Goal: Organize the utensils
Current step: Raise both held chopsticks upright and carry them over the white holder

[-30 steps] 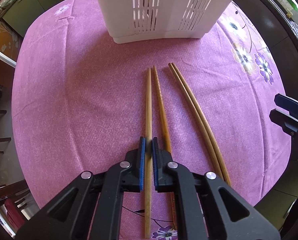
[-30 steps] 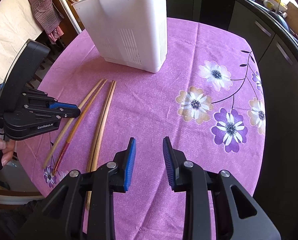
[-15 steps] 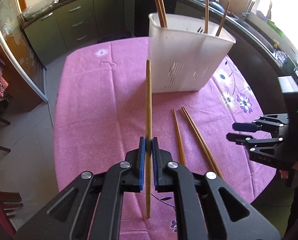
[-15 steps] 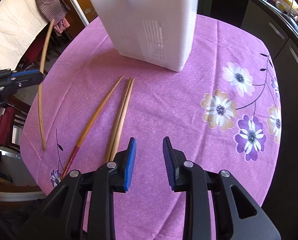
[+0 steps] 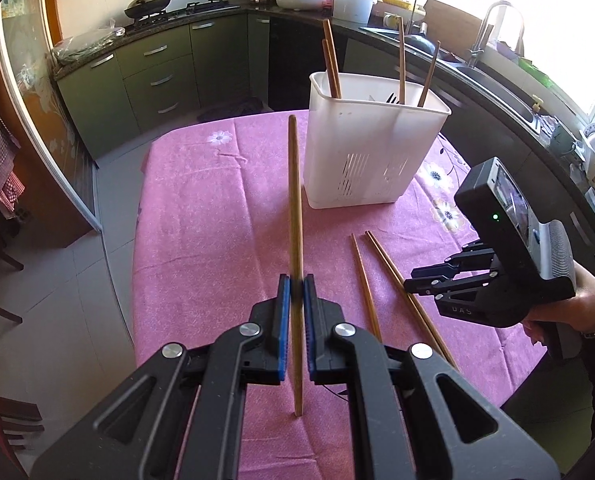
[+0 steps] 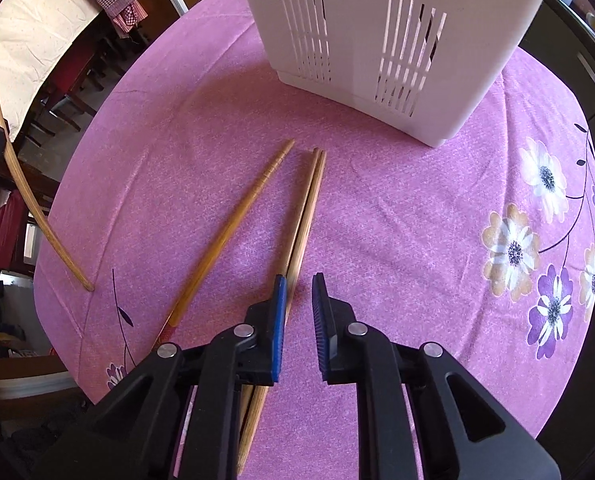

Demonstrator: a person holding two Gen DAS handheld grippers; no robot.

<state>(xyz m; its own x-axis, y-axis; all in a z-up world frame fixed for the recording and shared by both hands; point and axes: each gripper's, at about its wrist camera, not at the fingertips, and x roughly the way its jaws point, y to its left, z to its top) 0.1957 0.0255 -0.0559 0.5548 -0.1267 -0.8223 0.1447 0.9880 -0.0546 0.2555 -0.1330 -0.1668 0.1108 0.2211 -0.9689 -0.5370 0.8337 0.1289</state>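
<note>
My left gripper (image 5: 296, 280) is shut on a light bamboo chopstick (image 5: 295, 208) and holds it upright above the pink tablecloth; it also shows at the left in the right wrist view (image 6: 21, 184). A white slotted utensil holder (image 5: 373, 152) stands at the far side with several chopsticks in it. Three chopsticks lie on the cloth: a single one (image 6: 233, 224) and a pair (image 6: 303, 216). My right gripper (image 6: 299, 280) is open, low over the near end of the pair, which runs under its left finger (image 6: 279, 308). It also shows in the left wrist view (image 5: 421, 278).
The round table (image 6: 417, 208) has a pink flowered cloth and drops off at the near and right edges. The holder (image 6: 377, 40) stands close ahead of my right gripper. Kitchen cabinets (image 5: 157, 76) and a sink counter ring the table; chairs stand at the left.
My left gripper has lifted the chopstick off the cloth and tilted it upright. My right gripper has moved in and down over the pair of chopsticks, narrowing slightly.
</note>
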